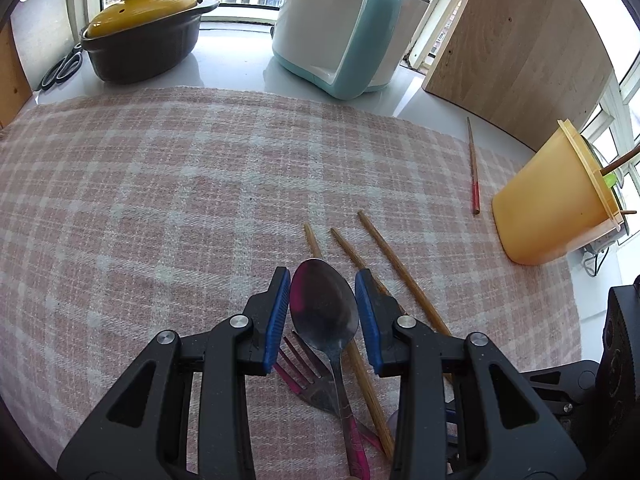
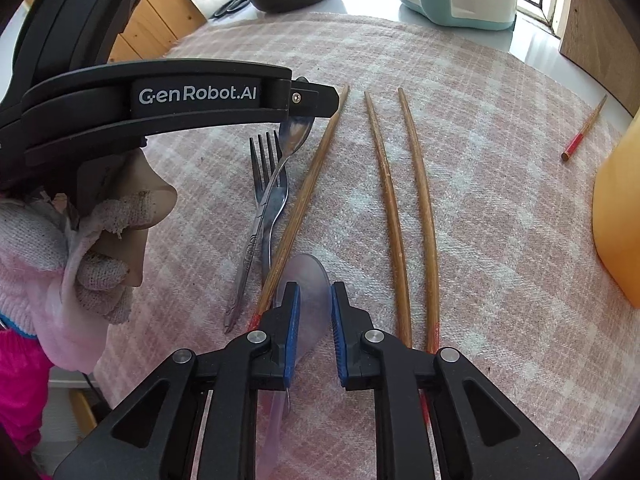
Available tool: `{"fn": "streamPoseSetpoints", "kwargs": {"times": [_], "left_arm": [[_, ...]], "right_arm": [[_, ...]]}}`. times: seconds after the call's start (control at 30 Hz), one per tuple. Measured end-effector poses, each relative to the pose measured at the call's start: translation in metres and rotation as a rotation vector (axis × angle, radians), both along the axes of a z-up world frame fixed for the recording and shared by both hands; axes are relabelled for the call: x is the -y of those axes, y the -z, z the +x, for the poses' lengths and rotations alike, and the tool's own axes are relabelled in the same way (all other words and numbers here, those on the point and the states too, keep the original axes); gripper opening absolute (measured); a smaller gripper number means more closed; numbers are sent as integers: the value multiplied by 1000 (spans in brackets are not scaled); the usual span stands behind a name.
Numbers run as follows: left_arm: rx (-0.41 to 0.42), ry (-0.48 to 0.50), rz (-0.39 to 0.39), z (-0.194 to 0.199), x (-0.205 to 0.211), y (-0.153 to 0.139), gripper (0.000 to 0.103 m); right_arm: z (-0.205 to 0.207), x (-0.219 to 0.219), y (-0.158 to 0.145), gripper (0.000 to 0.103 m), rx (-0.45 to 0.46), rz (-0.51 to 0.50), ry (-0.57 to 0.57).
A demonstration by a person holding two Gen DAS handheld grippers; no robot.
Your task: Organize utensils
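Nearest, right claw (image 2: pixel 315 308) was parted around the bowl of a translucent plastic spoon (image 2: pixel 306 280), jaws close to its edges but apparently not clamped; spoon lay flat on the checked cloth (image 2: pixel 500 220), handle running back under the claw. Left claw (image 1: pixel 322 300) also unclenched, straddling the bowl of a metal spoon (image 1: pixel 324 312) with gaps on both sides; hard to tell whether it touched. Metal spoon lay crossed over a fork (image 2: pixel 266 168). One wooden chopstick (image 2: pixel 304 196) sat just beside that pair, two more chopsticks (image 2: pixel 408 216) lay parallel to its right.

Step in hand, likely: pick up a spoon for the yellow cup (image 1: pixel 556 204). Better to grip the neck or handle rather than the wide bowl, close squarely, lift straight so the fork underneath doesn't drag along.

Pose: left claw held low, nearly level over the cloth, gloved hand (image 2: pixel 80 240) wrapped on its grip. Right claw pitched down, low over the plastic spoon.

Farther out, red-banded chopstick (image 1: pixel 474 168) lay alone near the cup, which already held a few utensils. At the back of the tabletop (image 1: pixel 240 72): yellow-lidded pot (image 1: pixel 140 40), white-and-teal appliance (image 1: pixel 344 32).
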State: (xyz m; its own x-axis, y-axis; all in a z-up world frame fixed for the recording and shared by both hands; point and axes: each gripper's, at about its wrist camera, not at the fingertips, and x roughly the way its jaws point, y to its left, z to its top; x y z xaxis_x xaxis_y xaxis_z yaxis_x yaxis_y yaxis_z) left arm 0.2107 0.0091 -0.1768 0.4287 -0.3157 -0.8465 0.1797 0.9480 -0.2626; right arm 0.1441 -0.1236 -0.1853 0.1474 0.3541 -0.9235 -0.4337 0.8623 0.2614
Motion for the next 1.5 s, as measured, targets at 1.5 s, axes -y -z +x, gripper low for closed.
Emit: {"fn": "streamPoseSetpoints", "kwargs": {"times": [1.5], "left_arm": [[223, -83, -20, -85, 7, -85, 29]], "right_arm": [[-39, 85, -111, 2, 298, 64, 27]]}}
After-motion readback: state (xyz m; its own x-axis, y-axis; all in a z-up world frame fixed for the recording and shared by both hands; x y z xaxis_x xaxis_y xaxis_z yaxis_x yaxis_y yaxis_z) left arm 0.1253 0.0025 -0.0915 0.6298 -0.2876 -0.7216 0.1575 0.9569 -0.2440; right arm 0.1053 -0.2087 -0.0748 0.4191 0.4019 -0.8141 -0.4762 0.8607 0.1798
